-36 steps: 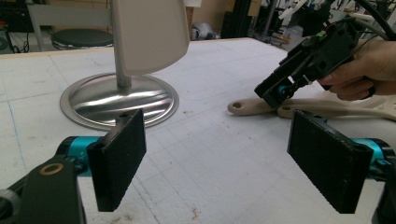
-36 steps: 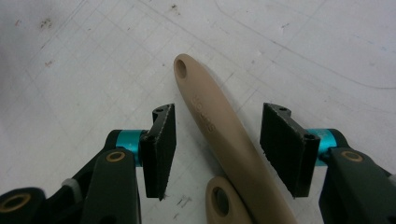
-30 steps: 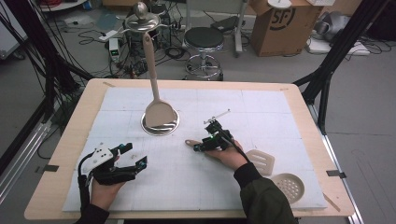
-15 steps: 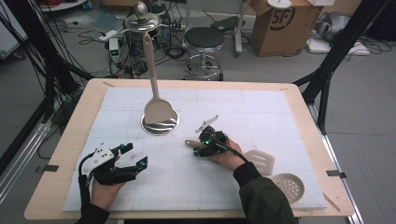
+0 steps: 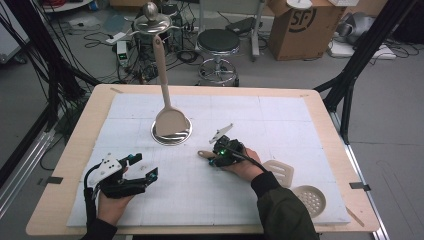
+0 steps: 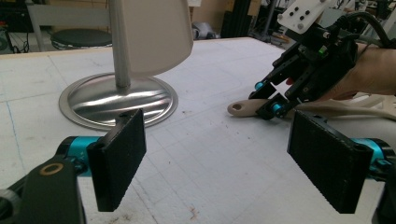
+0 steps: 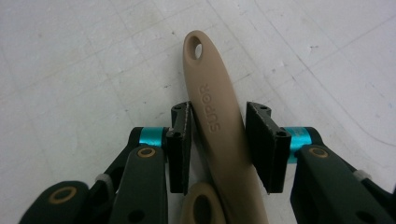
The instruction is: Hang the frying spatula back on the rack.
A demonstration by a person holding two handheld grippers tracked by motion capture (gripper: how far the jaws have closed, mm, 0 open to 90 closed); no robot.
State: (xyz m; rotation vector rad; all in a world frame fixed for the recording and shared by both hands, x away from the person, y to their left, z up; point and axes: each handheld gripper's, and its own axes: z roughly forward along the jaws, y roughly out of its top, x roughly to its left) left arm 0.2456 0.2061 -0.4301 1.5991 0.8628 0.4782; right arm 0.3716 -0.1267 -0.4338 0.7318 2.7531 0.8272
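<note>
1. Where the high view looks down, wooden table (image 5: 65, 165) across the lower two thirds of frame, topped by white gridded mat (image 5: 280, 120).
2. Centre of frame: round steel stand base (image 5: 171, 134) on the mat, with a beige turner (image 5: 165, 95) propped upright on it, blade down.
3. Lower left: left gripper (image 5: 145, 172) resting on the mat in a hand; jaws spread wide, nothing between the pads (left gripper view).
4. Right of centre: right gripper (image 5: 212, 159) low over the mat; jaws just been closing, straddling the beige handle (image 7: 219, 126); one pad near or touching, a gap at the other, no grip yet.
5. Handle flat on the mat, holed tip (image 5: 201, 154) pointing to frame left.
6. Lower right: slotted turner head (image 5: 280, 172) and round perforated skimmer head (image 5: 309, 197), side by side.
</note>
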